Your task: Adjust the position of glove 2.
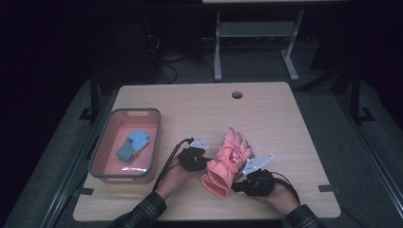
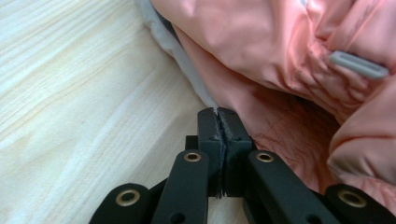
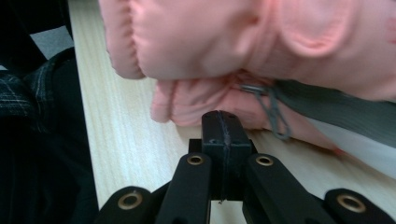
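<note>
Padding makes the puffy pink quilted-fabric ski glove [image 1: 227,163] at frame centre soft, light and slippery, best pinched at its cuff, while left tongs [image 2: 218,113] and right tongs [image 3: 222,115] sit fully closed, empty, against it.

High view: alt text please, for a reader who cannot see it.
A pink glove lies on a wooden table between two shut grippers, left gripper and right gripper, each at the glove's edge. At the left, a pink bin holds a small blue glove.

No text, label, brand or number can be read anywhere. The pink glove [image 1: 228,159], at centre frame in the high view, bears a small red-and-white patch, too blurred to make out.
</note>
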`<state>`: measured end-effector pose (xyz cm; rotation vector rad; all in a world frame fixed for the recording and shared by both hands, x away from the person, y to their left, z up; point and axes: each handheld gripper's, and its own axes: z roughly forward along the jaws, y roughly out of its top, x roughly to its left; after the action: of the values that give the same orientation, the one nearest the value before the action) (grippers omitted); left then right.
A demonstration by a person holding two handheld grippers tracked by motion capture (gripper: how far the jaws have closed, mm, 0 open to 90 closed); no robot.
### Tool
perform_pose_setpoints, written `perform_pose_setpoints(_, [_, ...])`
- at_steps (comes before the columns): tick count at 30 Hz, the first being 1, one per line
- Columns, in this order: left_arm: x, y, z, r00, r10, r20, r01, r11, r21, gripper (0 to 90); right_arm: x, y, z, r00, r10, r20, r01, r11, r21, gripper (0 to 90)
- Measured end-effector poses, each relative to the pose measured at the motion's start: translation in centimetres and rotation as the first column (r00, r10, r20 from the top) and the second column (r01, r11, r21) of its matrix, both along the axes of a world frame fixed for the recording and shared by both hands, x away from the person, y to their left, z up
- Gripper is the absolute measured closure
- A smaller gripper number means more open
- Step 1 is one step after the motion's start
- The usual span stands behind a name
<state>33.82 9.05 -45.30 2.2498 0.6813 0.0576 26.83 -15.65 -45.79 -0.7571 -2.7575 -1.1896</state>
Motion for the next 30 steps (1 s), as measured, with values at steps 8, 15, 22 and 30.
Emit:
perform_pose_setpoints(8, [0.7, 1.4, 1.0, 0.9996, 0.028, -0.006, -0.028, 0.9996, -0.005, 88.5, 0.5, -2.9, 2.0, 0.9946, -0.098, 0.033, 0.099, 0.9948, -0.025, 90.0])
perform_pose_setpoints(15, [0.9, 2.1, 1.8, 0.9983, 0.057, -0.011, -0.057, 0.9981, -0.023, 82.8, 2.2, -4.1, 5.3, 0.9825, -0.157, 0.1, 0.153, 0.9872, 0.045, 90.0])
perform_pose_setpoints(22, [0.9, 2.5, 2.7, 0.9974, 0.071, 0.001, -0.071, 0.9965, -0.043, 77.7, 4.1, -2.3, 7.4, 0.9759, -0.158, 0.151, 0.148, 0.9863, 0.072, 90.0])
perform_pose_setpoints(30, [0.9, 2.3, 2.6, 0.9978, 0.066, -0.008, -0.066, 0.9969, -0.043, 71.9, 6.7, -0.9, 7.1, 0.9676, -0.198, 0.156, 0.188, 0.9791, 0.077, 90.0])
